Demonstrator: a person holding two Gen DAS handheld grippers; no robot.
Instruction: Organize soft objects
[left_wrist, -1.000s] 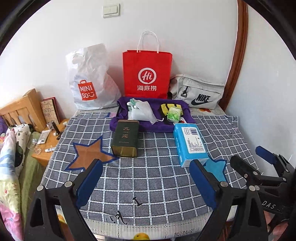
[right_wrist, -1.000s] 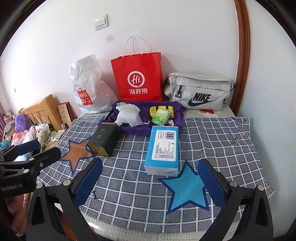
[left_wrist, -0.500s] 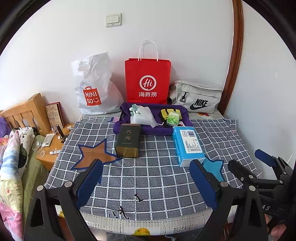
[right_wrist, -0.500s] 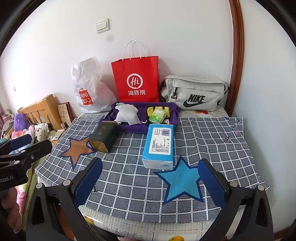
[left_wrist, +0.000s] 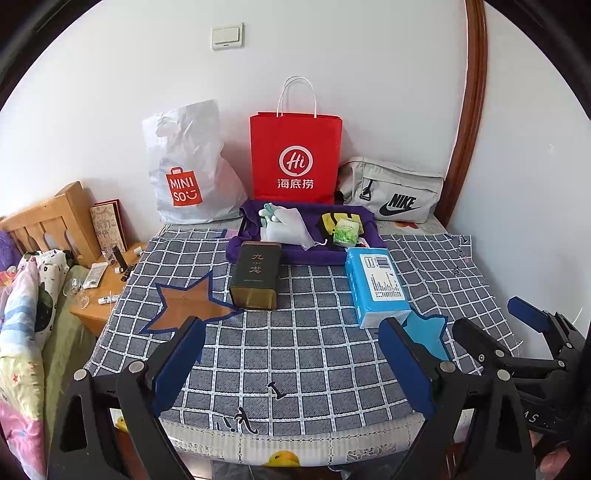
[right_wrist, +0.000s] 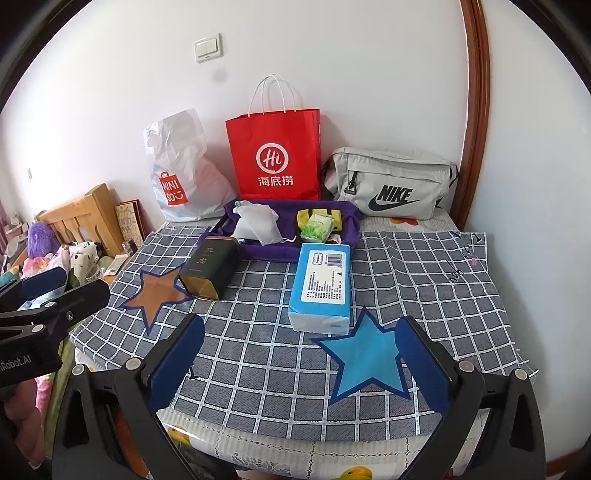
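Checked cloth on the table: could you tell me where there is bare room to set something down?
The checked cloth is bare right of the blue tissue pack, up to the grey Nike bag, and along the near edge between the orange star and blue star. The purple tray at the back is crowded.

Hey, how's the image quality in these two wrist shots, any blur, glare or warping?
Left wrist view: sharp, even daylight, fisheye bends the door frame, black vignette at the corners. Right wrist view: equally sharp, slight sheen on the red paper bag, soft shadows only.
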